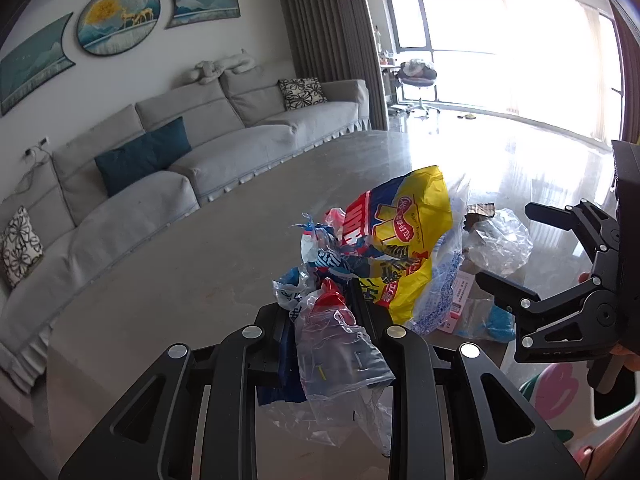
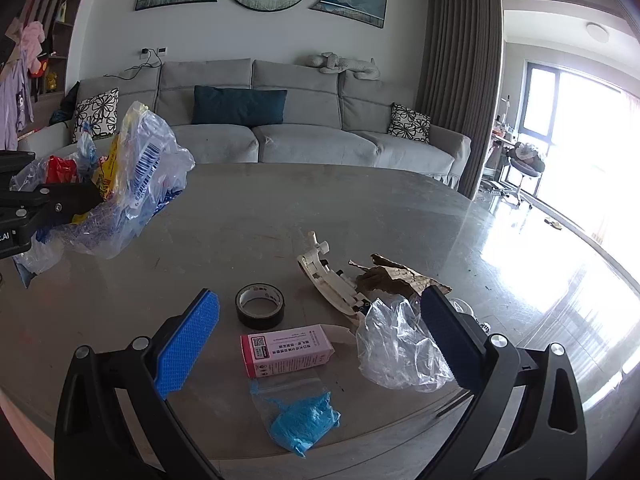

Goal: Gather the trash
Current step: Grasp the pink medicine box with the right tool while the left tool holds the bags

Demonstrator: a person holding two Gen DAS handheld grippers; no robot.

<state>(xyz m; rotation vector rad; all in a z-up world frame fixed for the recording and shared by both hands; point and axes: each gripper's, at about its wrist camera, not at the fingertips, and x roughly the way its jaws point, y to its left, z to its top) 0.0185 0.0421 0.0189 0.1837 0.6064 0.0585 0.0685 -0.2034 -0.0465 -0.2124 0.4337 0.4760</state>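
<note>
My left gripper (image 1: pixel 320 304) is shut on a bundle of plastic wrappers (image 1: pixel 396 240), a yellow-and-blue snack bag with clear and red-blue film, held above the grey table (image 1: pixel 180 264). The bundle also shows in the right wrist view (image 2: pixel 132 184) at the far left. My right gripper (image 2: pixel 320 320) is open above the table's near edge, with blue pads (image 2: pixel 188 344). Between and below its fingers lie a pink box (image 2: pixel 286 350), a zip bag of blue material (image 2: pixel 300 420) and crumpled clear plastic (image 2: pixel 400 348). The right gripper also shows in the left wrist view (image 1: pixel 516 248).
A roll of black tape (image 2: pixel 259 306), a white plastic part (image 2: pixel 328 280) and torn brown cardboard (image 2: pixel 396 278) lie on the table (image 2: pixel 280 208). A grey sofa (image 2: pixel 300 140) stands behind it. Bright windows and a chair (image 2: pixel 524 160) are at the right.
</note>
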